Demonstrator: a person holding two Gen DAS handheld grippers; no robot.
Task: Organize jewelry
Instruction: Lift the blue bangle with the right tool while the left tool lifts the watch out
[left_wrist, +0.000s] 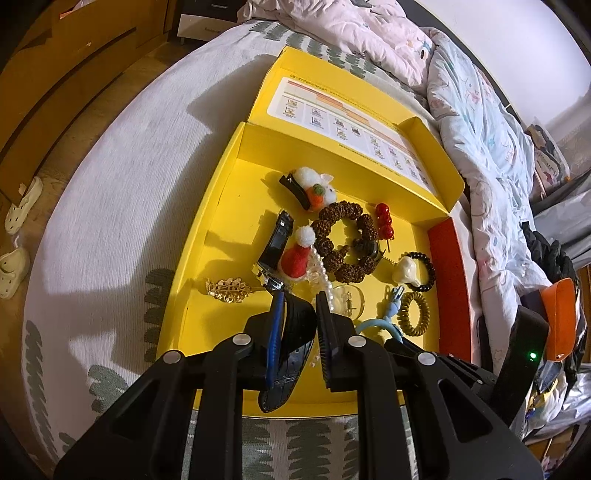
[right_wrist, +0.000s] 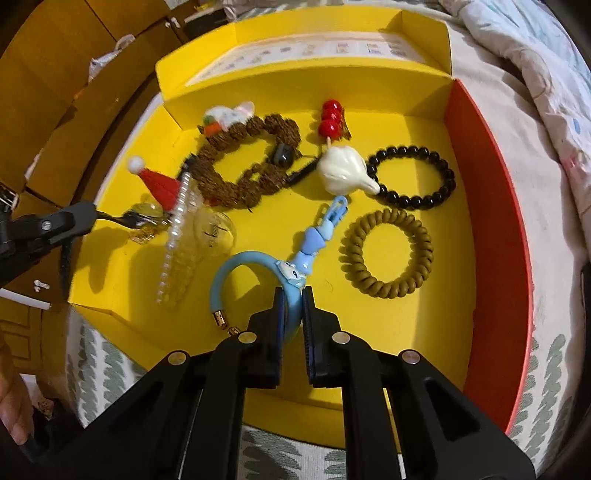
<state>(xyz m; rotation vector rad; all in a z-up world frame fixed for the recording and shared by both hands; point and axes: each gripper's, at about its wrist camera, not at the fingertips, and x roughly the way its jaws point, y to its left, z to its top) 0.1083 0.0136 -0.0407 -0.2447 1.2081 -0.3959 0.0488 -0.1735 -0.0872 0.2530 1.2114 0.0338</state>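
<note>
A bed (left_wrist: 122, 177) carries an open yellow box (right_wrist: 424, 295), its red-edged right wall (right_wrist: 491, 206) and upright rear wall hemming in the jewellery. Bare yellow floor lies along the box's near edge and right side. Mid-floor sits a brown seed-bead bracelet (right_wrist: 243, 162); right of it a black bead bracelet (right_wrist: 417, 177) above an olive coil hair tie (right_wrist: 386, 253), well apart from the wall. The left gripper (left_wrist: 299, 314) is clamped on a black leather watch strap (left_wrist: 291, 354). The right gripper (right_wrist: 293, 295) is closed on a blue cartoon bracelet (right_wrist: 258, 273) near the front edge.
</note>
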